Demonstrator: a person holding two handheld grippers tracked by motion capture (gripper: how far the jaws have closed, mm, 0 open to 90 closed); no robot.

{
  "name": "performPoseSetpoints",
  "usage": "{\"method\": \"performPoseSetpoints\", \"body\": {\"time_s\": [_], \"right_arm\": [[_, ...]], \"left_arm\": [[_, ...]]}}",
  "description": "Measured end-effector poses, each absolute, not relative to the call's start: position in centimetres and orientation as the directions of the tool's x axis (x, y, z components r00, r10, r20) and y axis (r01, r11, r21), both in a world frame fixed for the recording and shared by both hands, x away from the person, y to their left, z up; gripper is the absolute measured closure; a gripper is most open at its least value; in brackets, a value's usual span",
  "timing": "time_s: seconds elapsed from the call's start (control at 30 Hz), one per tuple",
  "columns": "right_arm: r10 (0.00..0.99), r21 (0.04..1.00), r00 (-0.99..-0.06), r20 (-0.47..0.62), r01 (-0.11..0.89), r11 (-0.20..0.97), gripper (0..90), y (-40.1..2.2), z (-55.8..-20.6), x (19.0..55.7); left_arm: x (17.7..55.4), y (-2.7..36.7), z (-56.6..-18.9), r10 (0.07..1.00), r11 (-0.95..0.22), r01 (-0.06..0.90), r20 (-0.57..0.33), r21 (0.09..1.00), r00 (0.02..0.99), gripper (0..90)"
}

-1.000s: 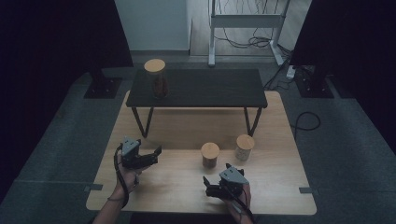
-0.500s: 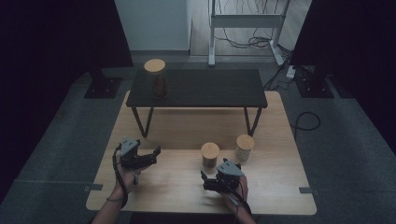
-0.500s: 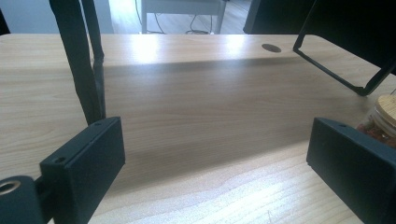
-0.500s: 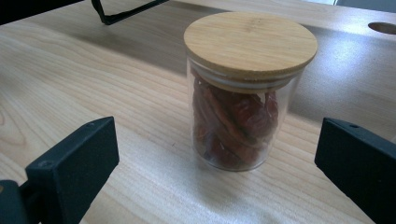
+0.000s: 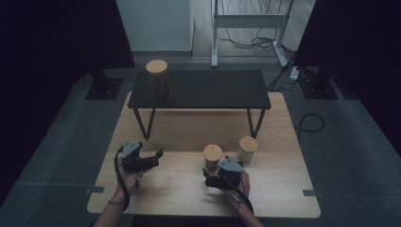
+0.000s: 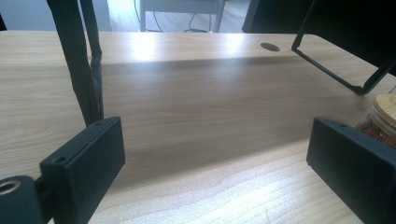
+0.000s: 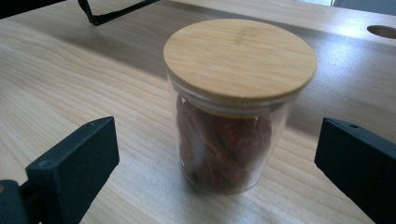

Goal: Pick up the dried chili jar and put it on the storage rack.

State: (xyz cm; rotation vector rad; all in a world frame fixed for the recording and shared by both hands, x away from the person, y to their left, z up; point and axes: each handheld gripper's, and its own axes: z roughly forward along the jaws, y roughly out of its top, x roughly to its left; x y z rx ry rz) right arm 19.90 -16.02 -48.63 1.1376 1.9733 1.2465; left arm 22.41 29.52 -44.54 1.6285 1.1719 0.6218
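right gripper is swung round compared to a second ago, when it sat pointing more straight ahead; now it's lined up on the near jar, jaws spread wide with nothing in them. that jar, bamboo lid and reddish stuff inside, is seen dead centre between the jaws in the right gripper view, standing upright on the wooden table, not touched yet. so a grab on it looks set up, probably just a push forward and a squeeze is needed. left gripper is barely shifted, also wide and empty, parked off to the side. a second jar is just beside the first, and a third jar is up on the dark shelf further back.
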Motion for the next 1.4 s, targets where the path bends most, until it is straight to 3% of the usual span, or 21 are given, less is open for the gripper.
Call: {"method": "performPoseSetpoints", "body": {"time_s": [0.6,1.4], "right_arm": [[0.869,0.892,-0.495,-0.020,0.383,0.239,1.8,-14.9,-48.6,22.5],[0.869,0.864,-0.495,-0.016,0.431,0.261,15.9,-14.3,-48.2,24.7]], "left_arm": [[22.6,29.7,-44.8,0.908,-0.030,0.404,-0.143,0.914,0.393,4.0],[22.9,29.8,-45.2,0.905,-0.024,0.421,-0.159,0.907,0.394,4.1]]}}
